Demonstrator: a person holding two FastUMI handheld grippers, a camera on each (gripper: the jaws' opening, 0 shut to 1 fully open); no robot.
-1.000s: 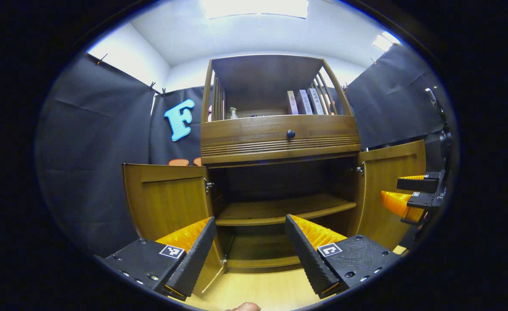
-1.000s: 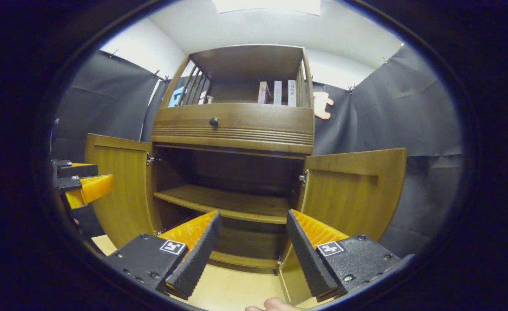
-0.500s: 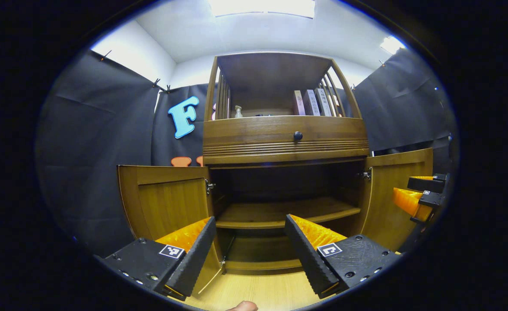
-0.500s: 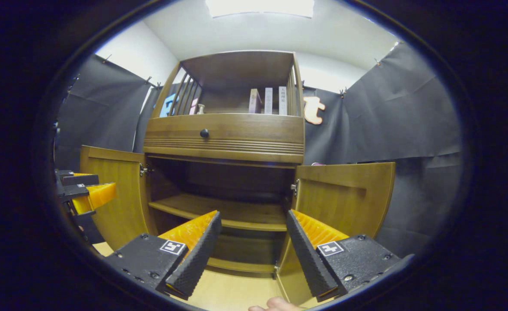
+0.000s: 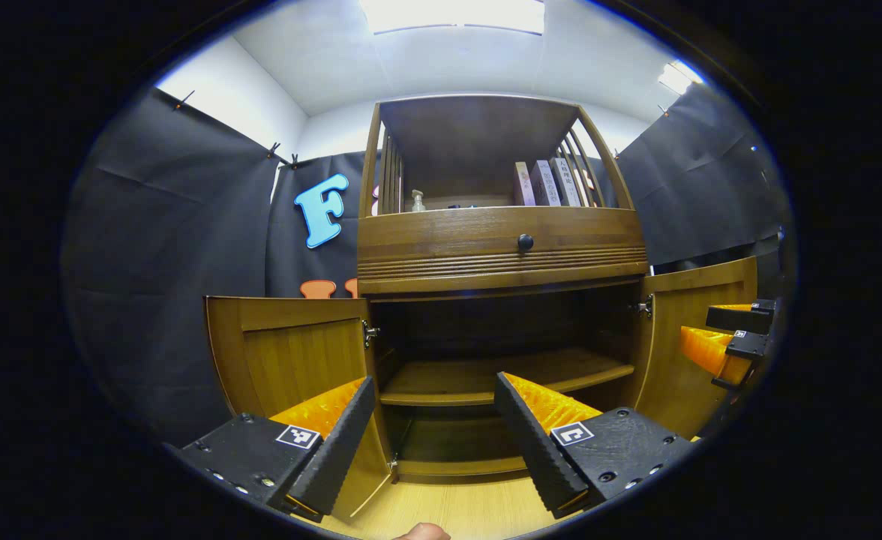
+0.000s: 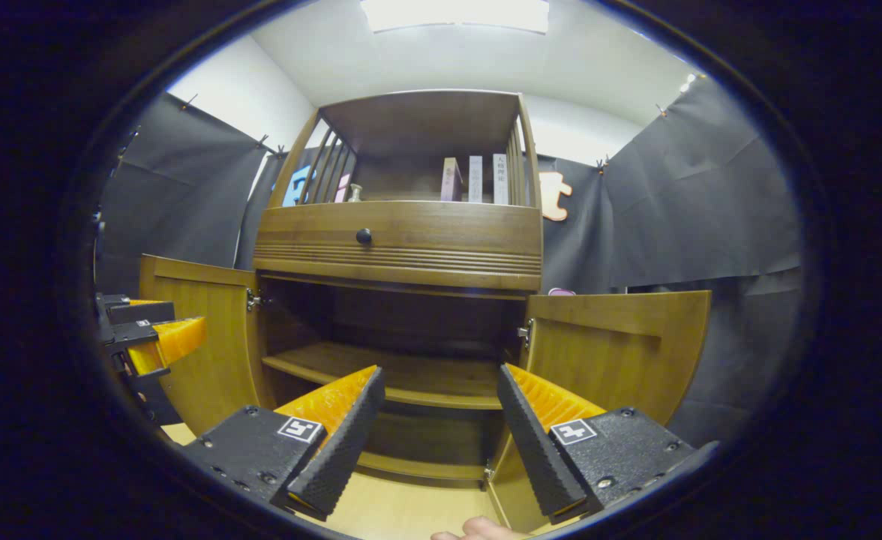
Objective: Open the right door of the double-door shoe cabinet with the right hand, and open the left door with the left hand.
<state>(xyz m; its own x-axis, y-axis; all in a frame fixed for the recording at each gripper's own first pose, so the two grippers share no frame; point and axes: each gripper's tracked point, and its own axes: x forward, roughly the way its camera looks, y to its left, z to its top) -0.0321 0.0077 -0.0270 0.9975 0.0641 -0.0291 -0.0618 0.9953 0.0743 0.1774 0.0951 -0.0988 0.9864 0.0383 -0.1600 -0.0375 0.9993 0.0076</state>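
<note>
The wooden shoe cabinet (image 5: pixel 501 247) (image 6: pixel 400 240) stands ahead with both lower doors swung wide. In the left gripper view the left door (image 5: pixel 291 352) stands out to the left and the right door (image 5: pixel 692 330) to the right. In the right gripper view the right door (image 6: pixel 613 352) is at the right and the left door (image 6: pixel 201 330) at the left. My left gripper (image 5: pixel 433 427) is open and holds nothing, a little back from the doorway; it also appears as the left gripper (image 6: pixel 148 334) beside the left door. My right gripper (image 6: pixel 441 424) is open and holds nothing, seen too as the right gripper (image 5: pixel 726 337).
Inside, a bare shelf (image 5: pixel 501 375) crosses the dark compartment. A drawer with a round dark knob (image 5: pixel 525 242) sits above the doors. Books (image 5: pixel 546 184) and a small bottle (image 5: pixel 417 201) stand on the open top shelf. Light wood floor (image 5: pixel 456 506) lies below; a fingertip (image 6: pixel 478 529) shows at the bottom.
Both views have drifted slightly, with the cabinet sitting a little lower and more to the right. The doors look a little wider. Both grippers stay open.
</note>
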